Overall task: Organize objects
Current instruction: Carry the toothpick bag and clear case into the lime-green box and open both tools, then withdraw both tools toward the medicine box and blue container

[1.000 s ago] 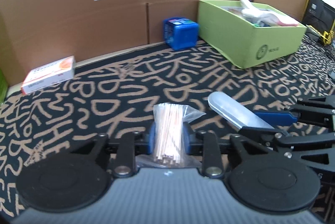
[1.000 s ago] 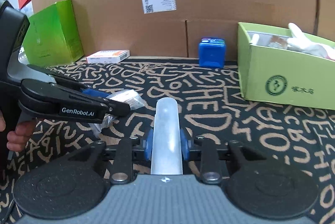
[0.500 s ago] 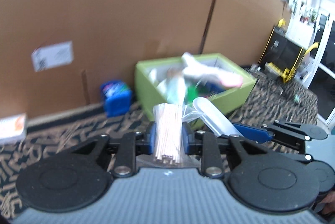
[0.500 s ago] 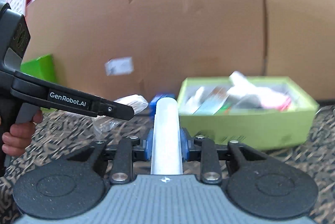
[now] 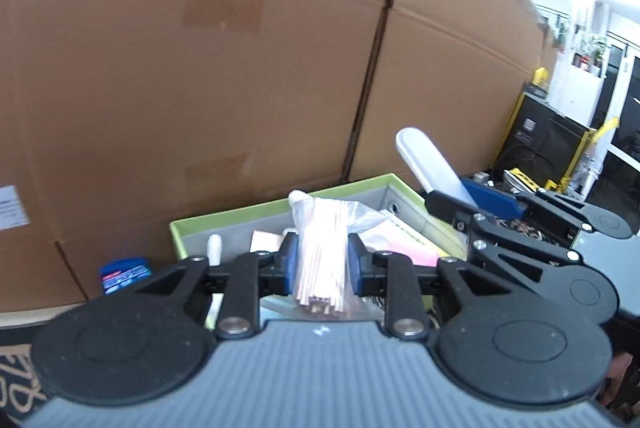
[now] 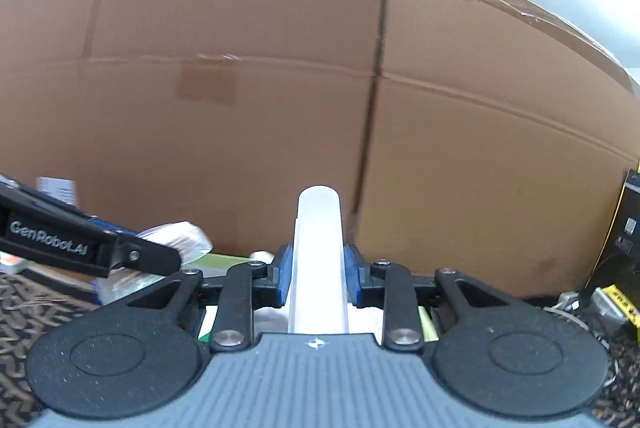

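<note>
My left gripper [image 5: 322, 262] is shut on a clear bag of thin wooden sticks [image 5: 320, 252], held upright above the open green box [image 5: 192, 228]. Papers and white items fill that box. My right gripper [image 6: 318, 276] is shut on a long translucent white case [image 6: 318, 256], which points up and forward over the same box. The right gripper [image 5: 472, 200] with its white case [image 5: 428, 164] also shows at the right of the left wrist view. In the right wrist view the left gripper [image 6: 152, 260] reaches in from the left with the bag [image 6: 180, 238].
A tall cardboard wall [image 5: 200, 68] stands close behind the green box. A blue box [image 5: 124, 274] sits left of the green box against the wall. The patterned black cloth [image 6: 24, 308] covers the table. Black and yellow equipment [image 5: 552, 132] stands at the far right.
Both grippers have risen off the patterned cloth and travelled toward the green box, each keeping its load. They now hover over the box instead of the table's middle.
</note>
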